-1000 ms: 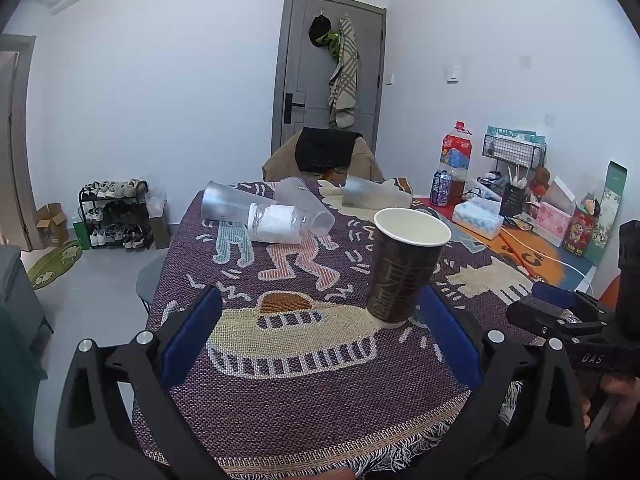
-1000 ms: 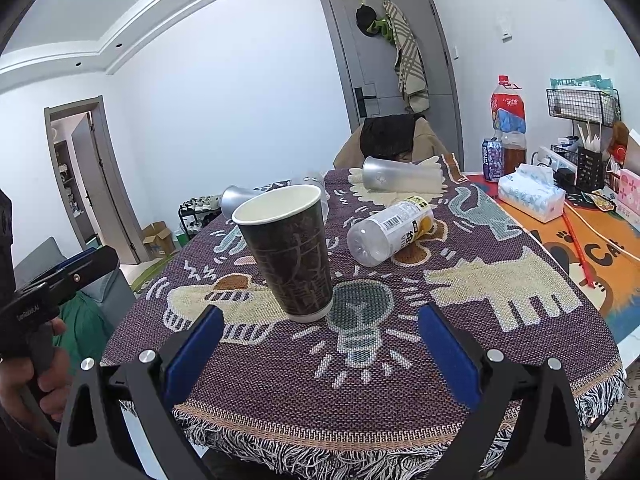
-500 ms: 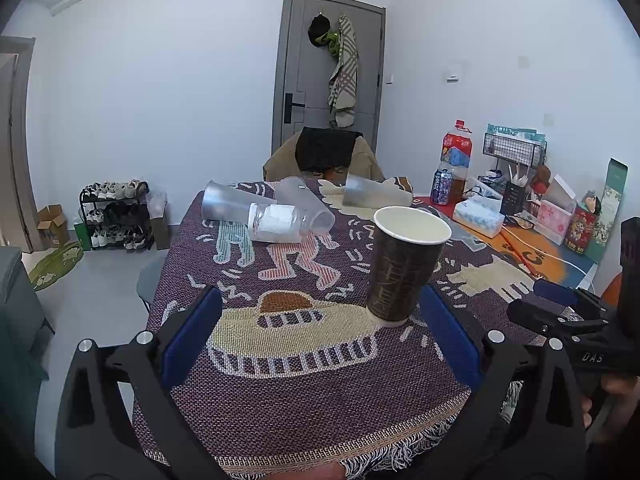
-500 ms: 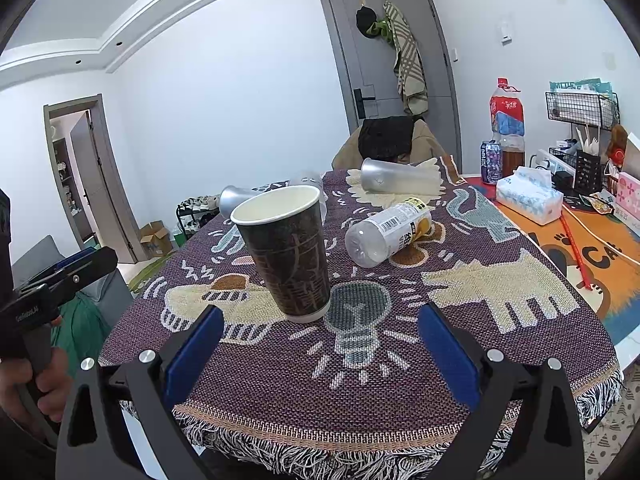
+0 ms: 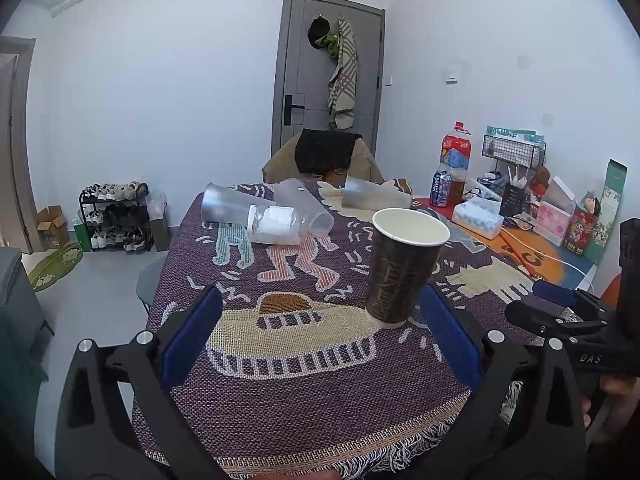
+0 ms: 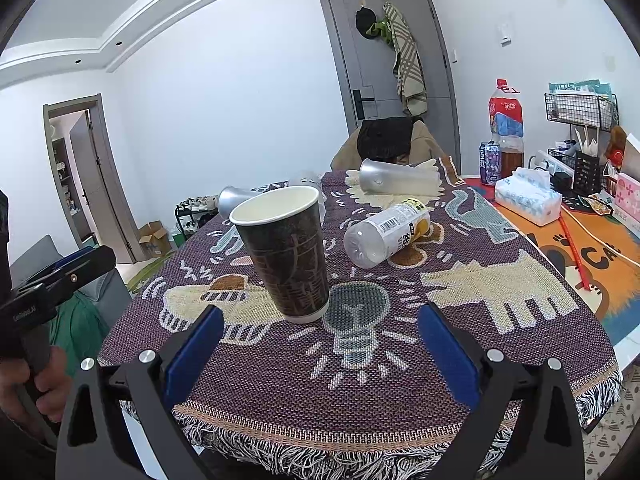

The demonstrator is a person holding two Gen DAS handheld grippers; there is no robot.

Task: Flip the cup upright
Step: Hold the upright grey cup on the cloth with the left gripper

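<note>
Left gripper (image 5: 318, 336) — fingers spread wide, empty, set back at near table edge. Paper cup (image 5: 404, 266) stands upright on woven cloth (image 5: 280, 392), mouth up, base seemingly flat, though fisheye tilts it. Right gripper (image 6: 318, 340) — likewise wide apart, holding nothing, clear of cup. Judgement: flip complete; nothing left except withdrawal.

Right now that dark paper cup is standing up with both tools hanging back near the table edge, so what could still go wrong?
The tall dark paper cup stands on a soft woven tablecloth, so a bump from the open left tool or right tool might tip it. The clear plastic bottle lying on its side just behind could roll into it.
</note>
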